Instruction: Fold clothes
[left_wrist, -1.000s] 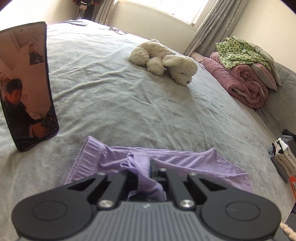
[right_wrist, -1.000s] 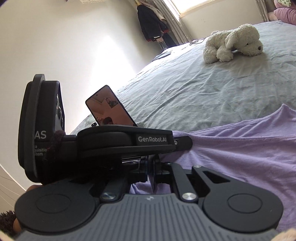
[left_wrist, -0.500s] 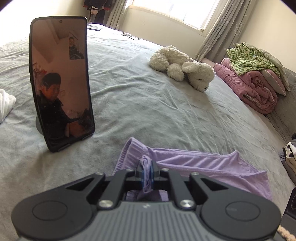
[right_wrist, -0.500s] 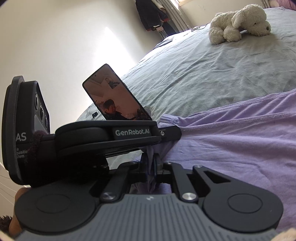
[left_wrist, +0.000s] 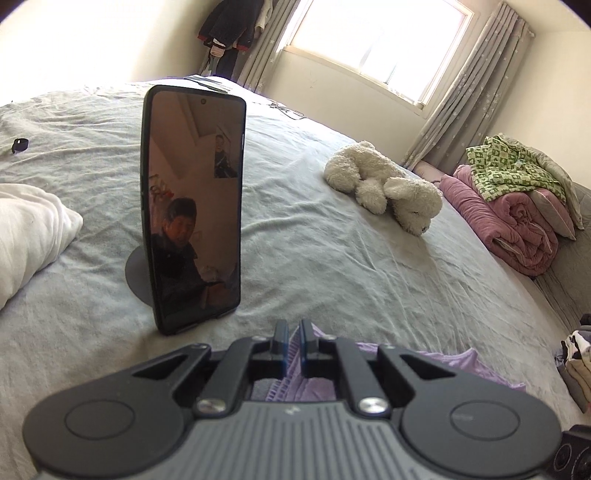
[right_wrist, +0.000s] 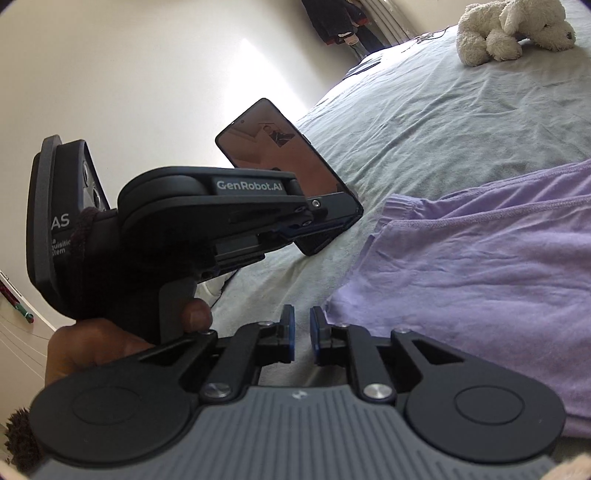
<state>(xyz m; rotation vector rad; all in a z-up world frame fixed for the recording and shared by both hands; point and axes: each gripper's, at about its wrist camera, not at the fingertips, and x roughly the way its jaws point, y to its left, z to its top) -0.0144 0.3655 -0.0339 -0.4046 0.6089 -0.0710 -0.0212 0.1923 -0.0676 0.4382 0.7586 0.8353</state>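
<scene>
Both tools have let go of the cloth they were pinching half a second ago, and the left one has swung toward the phone, which was off to its left and now fills the middle of its view. The left gripper (left_wrist: 291, 341) has its jaws almost pressed together, with only a slit between them. Purple shows through that slit, but in the right wrist view nothing hangs from those fingers, so I judge it empty. The right gripper (right_wrist: 302, 332) is opening, with only bare sheet showing in its gap and no fabric between the pads. The purple garment (right_wrist: 480, 258) lies flat on the bed sheet (left_wrist: 332, 258), just right of the right tool, with its gathered cuff nearest the phone (left_wrist: 194, 214). The main danger is that phone. It stands upright on a small round stand (left_wrist: 135, 269), and from the right wrist the left fingertips look very near its lower edge, though I cannot tell if they touch. A further push that way could tip it onto the bed. The sheet is soft and wrinkled, so a low pinch at the garment's edge could gather sheet along with cloth and drag the fold askew. The bunched cuff may also spring the fold open if left unsmoothed. The plush dog (left_wrist: 388, 192) is well clear.
</scene>
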